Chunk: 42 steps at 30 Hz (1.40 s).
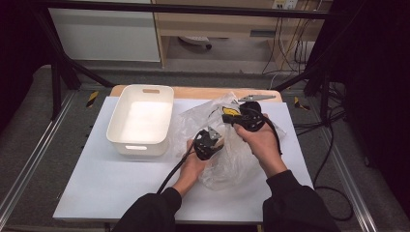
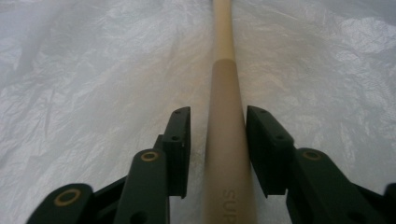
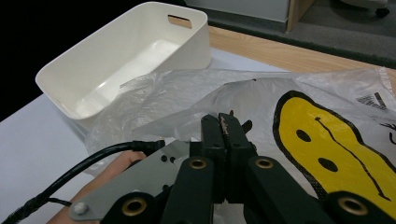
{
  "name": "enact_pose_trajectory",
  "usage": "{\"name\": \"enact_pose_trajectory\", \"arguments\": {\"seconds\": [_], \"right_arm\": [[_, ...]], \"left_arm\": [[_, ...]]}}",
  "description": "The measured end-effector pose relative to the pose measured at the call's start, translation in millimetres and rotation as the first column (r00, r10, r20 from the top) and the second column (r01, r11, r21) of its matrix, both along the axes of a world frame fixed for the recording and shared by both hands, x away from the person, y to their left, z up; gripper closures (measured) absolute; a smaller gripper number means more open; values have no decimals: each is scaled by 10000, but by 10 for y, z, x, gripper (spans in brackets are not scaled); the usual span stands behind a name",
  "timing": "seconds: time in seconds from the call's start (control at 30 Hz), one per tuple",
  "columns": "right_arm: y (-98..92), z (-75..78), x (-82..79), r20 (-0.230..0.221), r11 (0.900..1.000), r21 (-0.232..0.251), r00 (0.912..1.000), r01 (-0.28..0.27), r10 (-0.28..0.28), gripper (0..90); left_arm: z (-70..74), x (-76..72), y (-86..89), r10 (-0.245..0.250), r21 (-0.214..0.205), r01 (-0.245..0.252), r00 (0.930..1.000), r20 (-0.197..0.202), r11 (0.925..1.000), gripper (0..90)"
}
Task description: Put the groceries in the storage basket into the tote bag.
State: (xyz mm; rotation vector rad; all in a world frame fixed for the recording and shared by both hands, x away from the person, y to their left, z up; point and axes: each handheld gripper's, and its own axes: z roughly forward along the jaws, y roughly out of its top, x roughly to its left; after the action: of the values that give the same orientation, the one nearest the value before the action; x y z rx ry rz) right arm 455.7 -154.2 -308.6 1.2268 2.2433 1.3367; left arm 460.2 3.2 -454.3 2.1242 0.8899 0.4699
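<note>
A clear plastic bag printed with a yellow smiley lies crumpled on the table's right half. My right gripper holds up its mouth, its jaws shut on a thin fold of the film. My left gripper reaches into the bag. In the left gripper view a beige stick runs lengthwise between the jaws, with crinkled film behind it. A gap shows between the stick and the left pad, so the jaws stand open around it.
A white rectangular bin with cut-out handles stands at the table's left, close beside the bag. White sheet covers the tabletop. Black frame struts cross behind the table, and cables trail on the floor at right.
</note>
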Motion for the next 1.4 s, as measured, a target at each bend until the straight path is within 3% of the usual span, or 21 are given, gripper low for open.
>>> {"name": "enact_pose_trajectory", "arguments": {"seconds": [0.17, 0.23, 0.3, 0.43, 0.67, 0.77, 0.9, 1.07, 1.23, 1.4], "right_arm": [[3, -18, -2, -32, 10000, -37, 10000, 7, -7, 900], [3, -33, 2, -57, 10000, 10, 10000, 19, -19, 900], [8, -58, 6, -107, 10000, 40, 9999, 25, -24, 900], [35, -115, 2, -178, 10000, 8, 9998, 9, -9, 900], [75, -236, -28, -322, 9994, -336, 9995, -85, 74, 900], [79, -304, -49, -414, 9993, -341, 9990, -163, 149, 900], [82, -426, -76, -692, 9999, -123, 9976, -95, 86, 900], [65, -605, -142, -768, 9998, -191, 9970, -35, 21, 900], [23, -818, -189, -981, 9998, -214, 9952, 54, -74, 900], [19, -947, -202, -1095, 9993, -363, 9939, 50, -89, 900]], "left_arm": [[-2, -155, 38, -243, 119, 239, 9993, 282, 9996, 517], [19, -225, 56, -354, 477, 322, 9971, 680, 9983, 498], [56, -284, 106, -322, 121, 315, 9973, 658, 9994, 490], [137, -448, 205, -537, -175, 556, 9941, 940, 9983, 484], [191, -739, 461, -667, -776, 721, 9953, 697, 9944, 424], [189, -775, 552, -721, -1089, 756, 9968, 356, 9912, 411], [215, -797, 641, -538, -1345, 571, 9982, 282, 9893, 390], [241, -839, 783, -366, -1549, 403, 9990, 265, 9871, 368], [315, -878, 855, -255, -1986, 272, 9996, 111, 9797, 333], [366, -920, 877, -187, -2032, 270, 9989, 431, 9788, 290]]}}
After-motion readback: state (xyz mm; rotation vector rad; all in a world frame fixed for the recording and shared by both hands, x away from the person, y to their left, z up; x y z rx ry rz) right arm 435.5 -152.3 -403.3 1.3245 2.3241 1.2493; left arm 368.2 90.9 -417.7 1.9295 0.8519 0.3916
